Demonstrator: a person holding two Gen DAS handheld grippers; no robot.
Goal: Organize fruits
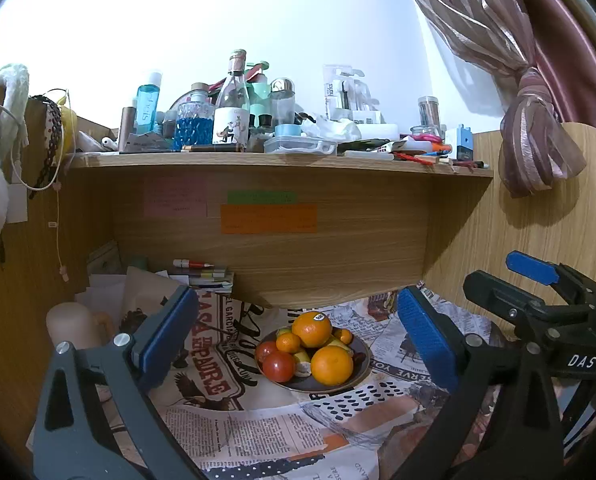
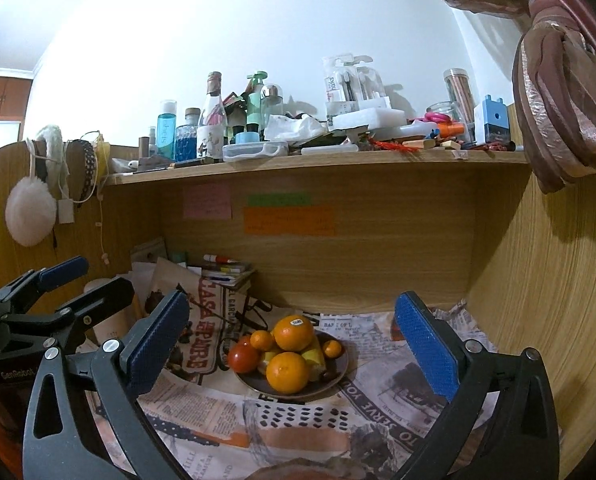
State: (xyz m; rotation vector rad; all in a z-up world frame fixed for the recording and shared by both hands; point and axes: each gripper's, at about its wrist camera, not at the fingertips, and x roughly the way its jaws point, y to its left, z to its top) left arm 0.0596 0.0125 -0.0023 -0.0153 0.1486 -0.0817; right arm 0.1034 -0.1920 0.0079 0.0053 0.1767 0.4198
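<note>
A dark plate (image 1: 363, 364) sits on the newspaper-covered desk, piled with fruit: two large oranges (image 1: 332, 365), small tangerines (image 1: 288, 342), red tomatoes (image 1: 279, 366) and yellow banana pieces (image 1: 302, 357). My left gripper (image 1: 298, 340) is open and empty, held back from the plate with the pile between its blue pads. The right gripper (image 1: 532, 268) shows at the right edge. In the right wrist view the plate (image 2: 338, 368) and an orange (image 2: 288, 372) lie ahead of my open, empty right gripper (image 2: 294, 340); the left gripper (image 2: 62, 270) shows at the left.
A wooden shelf (image 1: 282, 160) crowded with bottles and boxes overhangs the desk. Sticky notes (image 1: 268, 218) are on the back panel. Books and papers (image 1: 202, 276) lie at the back left, a beige cup (image 1: 72, 324) at left. A wooden side wall (image 2: 546, 300) and tied curtain (image 2: 558, 120) are on the right.
</note>
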